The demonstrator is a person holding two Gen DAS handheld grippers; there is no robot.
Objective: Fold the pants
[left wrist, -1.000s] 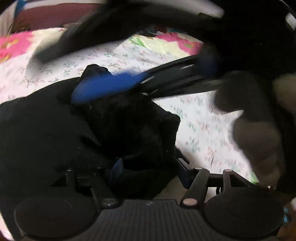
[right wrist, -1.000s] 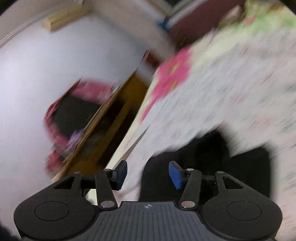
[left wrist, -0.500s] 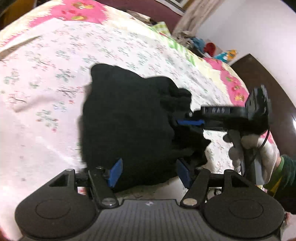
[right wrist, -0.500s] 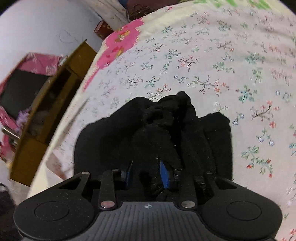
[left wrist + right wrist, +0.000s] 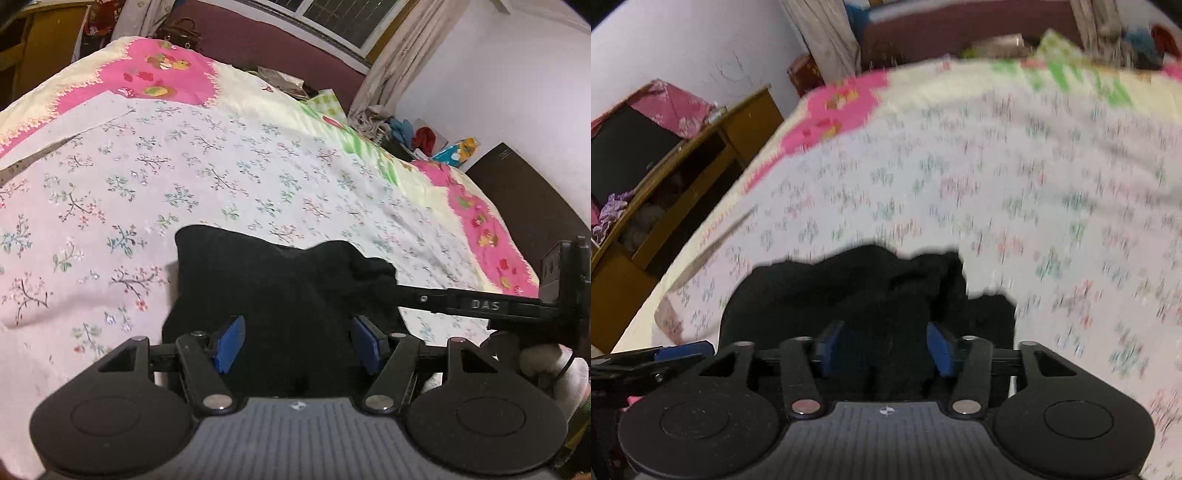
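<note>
Pants (image 5: 280, 291): black, bunched in a rough folded heap on the bedsheet (image 5: 221, 177); upper edge lumpy, not flat. Seen from both wrist views, near the bed's close edge.
Bedsheet: white with small floral sprigs, pink and cream border with cartoon prints.
Left gripper (image 5: 300, 344): jaws apart, blue pads on either side of the heap's near part; cloth lies between them, pads not seen pressing on it.
Right gripper (image 5: 882, 349): jaws opening; black cloth sits between the blue pads, which show a gap from it. In the left view its black body reaches in from the right, tips at the heap's right edge.
Hand (image 5: 554, 373): gloved in white, on the right gripper's handle at the frame's right edge.
Cabinet (image 5: 683, 184): wooden, beside the bed, left of the right view.
Right view: sheet blurred by motion.
Curtain (image 5: 402, 51): pale, at the far wall by the window.
</note>
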